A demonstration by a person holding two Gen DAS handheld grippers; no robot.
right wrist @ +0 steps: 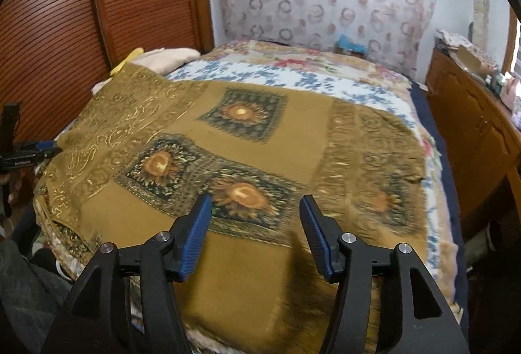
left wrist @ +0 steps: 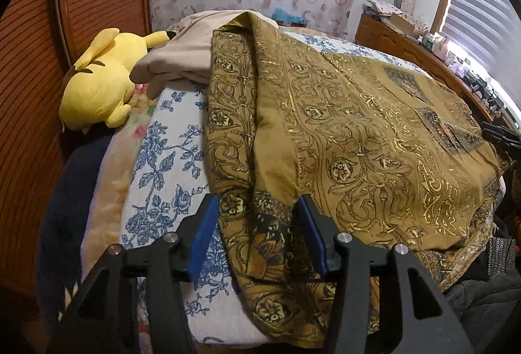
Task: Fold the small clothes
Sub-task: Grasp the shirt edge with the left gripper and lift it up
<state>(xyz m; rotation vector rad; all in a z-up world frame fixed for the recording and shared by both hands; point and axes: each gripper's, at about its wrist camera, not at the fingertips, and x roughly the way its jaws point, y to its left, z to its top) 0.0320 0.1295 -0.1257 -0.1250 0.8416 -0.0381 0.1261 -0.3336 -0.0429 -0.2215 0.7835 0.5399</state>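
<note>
A mustard-brown cloth (left wrist: 374, 142) with gold scrollwork and dark flower squares lies spread over the bed. Its left side is folded over into a long ridge. My left gripper (left wrist: 257, 207) is open at the cloth's near left corner; the folded edge lies between its blue pads (left wrist: 203, 230) without being pinched. In the right wrist view the same cloth (right wrist: 260, 132) fills the bed. My right gripper (right wrist: 255, 204) is open just above a flower square near the front edge, with nothing clamped. The left gripper (right wrist: 32, 152) shows at the far left edge there.
A yellow plush toy (left wrist: 97, 83) and a beige garment (left wrist: 182, 57) lie at the bed's far left. The blue floral bedspread (left wrist: 162, 158) is bare left of the cloth. A slatted wooden door (right wrist: 65, 28) stands left, a cluttered wooden dresser (right wrist: 472, 126) right.
</note>
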